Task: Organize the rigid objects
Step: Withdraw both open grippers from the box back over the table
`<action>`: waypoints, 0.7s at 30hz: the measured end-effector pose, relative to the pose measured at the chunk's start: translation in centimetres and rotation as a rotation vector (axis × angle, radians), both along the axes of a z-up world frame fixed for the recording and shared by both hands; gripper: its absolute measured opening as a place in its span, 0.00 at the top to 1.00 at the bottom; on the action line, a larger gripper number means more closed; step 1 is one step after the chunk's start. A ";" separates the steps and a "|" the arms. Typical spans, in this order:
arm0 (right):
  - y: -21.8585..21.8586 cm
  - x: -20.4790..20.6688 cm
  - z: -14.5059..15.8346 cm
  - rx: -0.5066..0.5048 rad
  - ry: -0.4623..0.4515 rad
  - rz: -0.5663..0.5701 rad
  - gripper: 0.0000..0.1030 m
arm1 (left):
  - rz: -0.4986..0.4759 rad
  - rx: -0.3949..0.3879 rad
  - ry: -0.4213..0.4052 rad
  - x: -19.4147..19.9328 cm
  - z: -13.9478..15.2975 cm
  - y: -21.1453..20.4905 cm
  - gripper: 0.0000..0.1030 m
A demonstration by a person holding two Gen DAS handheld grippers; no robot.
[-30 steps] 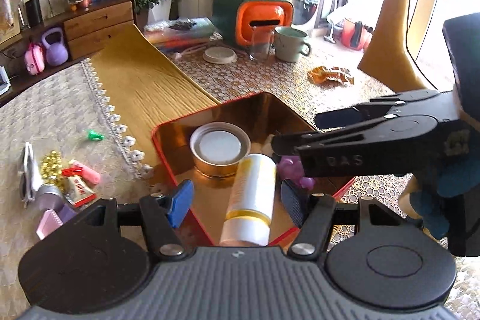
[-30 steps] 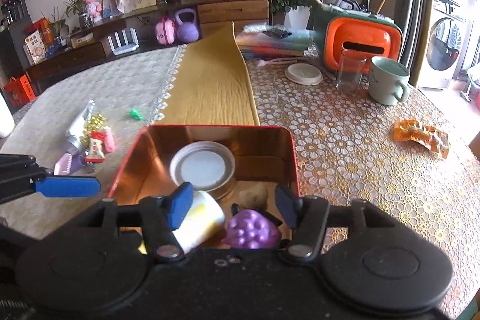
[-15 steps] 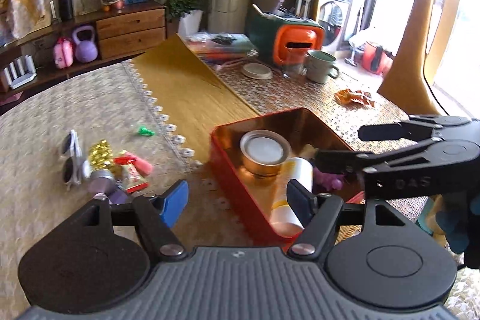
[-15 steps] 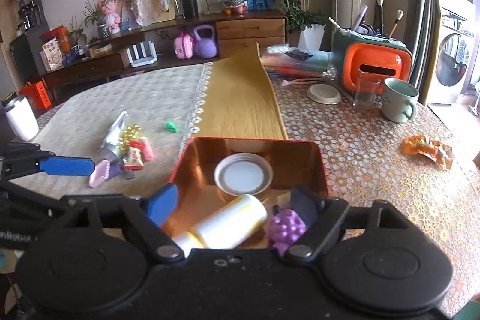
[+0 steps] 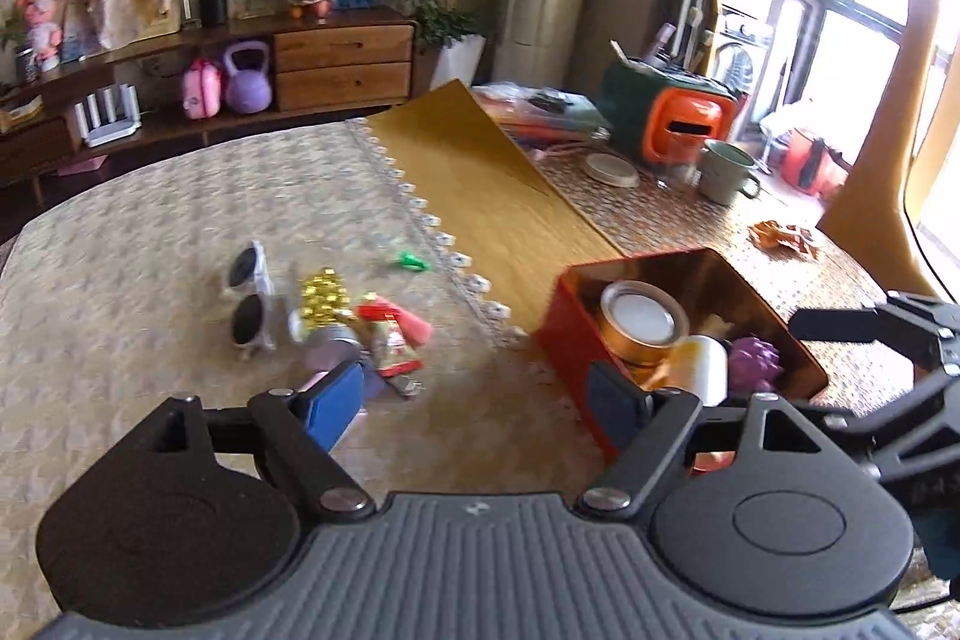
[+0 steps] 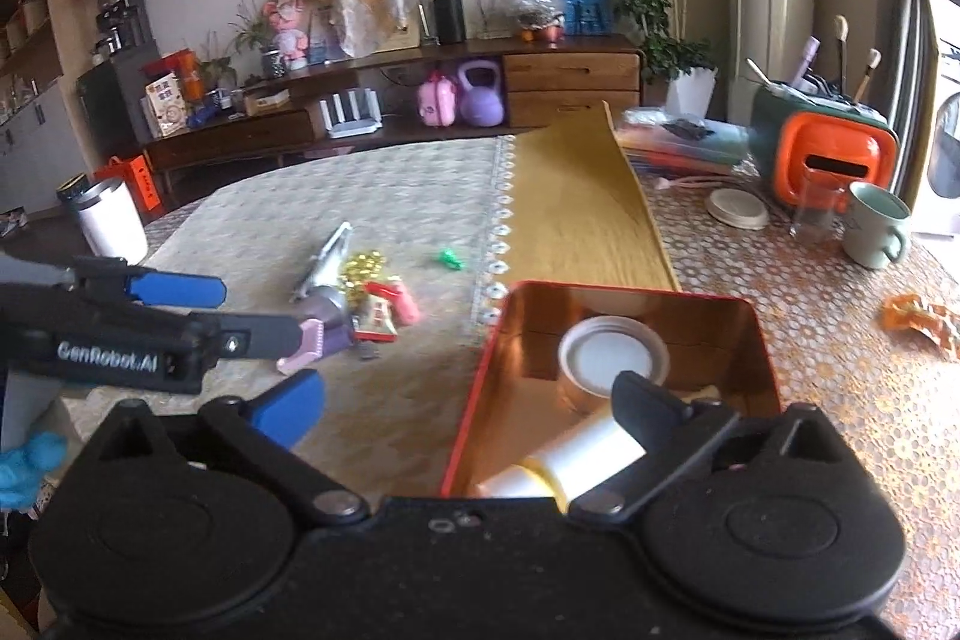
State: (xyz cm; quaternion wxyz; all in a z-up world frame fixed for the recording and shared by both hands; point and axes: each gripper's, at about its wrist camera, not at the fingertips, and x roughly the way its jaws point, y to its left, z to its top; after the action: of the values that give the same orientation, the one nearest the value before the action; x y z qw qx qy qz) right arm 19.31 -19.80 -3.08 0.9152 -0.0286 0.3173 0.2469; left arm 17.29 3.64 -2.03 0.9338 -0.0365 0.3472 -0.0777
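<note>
A red tin box [image 5: 564,340] [image 6: 480,382] with a copper inside holds a white-lidded jar [image 5: 642,319] [image 6: 612,355], a white and yellow bottle [image 5: 696,364] [image 6: 582,454] lying down, and a purple grape-like toy [image 5: 753,361]. My left gripper [image 5: 474,400] [image 6: 240,310] is open and empty, above the table between the box and a pile of small items. The pile holds sunglasses [image 5: 252,304], gold beads [image 5: 321,292] [image 6: 363,268], a pink and red packet [image 5: 396,325] [image 6: 384,307] and a purple piece [image 5: 330,340] [image 6: 327,325]. My right gripper [image 6: 468,397] [image 5: 840,334] is open and empty over the box's near left edge.
A green clip [image 5: 411,261] [image 6: 450,257] lies on the cloth by the yellow runner [image 5: 492,196]. At the back right stand an orange box [image 6: 831,160], a glass [image 6: 813,211], a mug [image 6: 873,232] and a white lid [image 6: 735,211]. An orange wrapper [image 6: 918,319] and a white tumbler [image 6: 111,220] are near the edges.
My left gripper has swung left, away from over the box toward the pile of small items. My right gripper has drawn back and left and opened wider.
</note>
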 end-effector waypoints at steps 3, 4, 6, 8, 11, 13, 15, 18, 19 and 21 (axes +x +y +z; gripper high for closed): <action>1.1 0.0 -0.3 0.017 0.012 0.015 0.00 | 0.050 0.014 -0.002 0.4 -0.3 1.6 0.18; 1.5 0.1 -0.4 0.024 0.018 0.021 0.00 | 0.066 0.019 -0.004 0.5 -0.3 2.2 0.18; 2.3 0.2 -0.7 0.028 0.022 0.033 0.00 | 0.094 0.018 -0.005 1.0 -0.4 3.5 0.18; 3.3 0.2 -1.0 0.020 0.023 0.048 0.00 | 0.124 0.015 -0.005 1.4 -0.4 4.9 0.18; 4.8 0.2 -1.5 -0.002 0.019 0.080 0.00 | 0.173 0.011 0.003 2.1 -0.7 7.0 0.18; 5.6 0.1 -1.8 -0.016 0.013 0.100 0.00 | 0.206 0.015 0.004 2.7 -0.9 8.2 0.18; 6.5 0.2 -2.0 -0.030 0.007 0.114 0.00 | 0.234 0.019 0.009 3.4 -1.1 9.3 0.18; 7.4 0.5 -2.5 -0.037 0.009 0.131 0.00 | 0.258 0.017 0.016 4.4 -1.4 10.4 0.18; 7.7 0.6 -2.7 -0.038 0.012 0.135 0.00 | 0.261 0.019 0.016 4.6 -1.5 10.6 0.18; 8.3 0.9 -3.0 -0.045 0.014 0.141 0.00 | 0.257 0.025 0.015 5.2 -1.6 10.6 0.18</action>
State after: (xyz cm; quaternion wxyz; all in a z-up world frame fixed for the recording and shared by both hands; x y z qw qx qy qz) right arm 20.19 -11.55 -6.11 0.8925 -0.0698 0.3262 0.3035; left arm 22.53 14.22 -3.62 0.9338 -0.0697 0.3477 0.0472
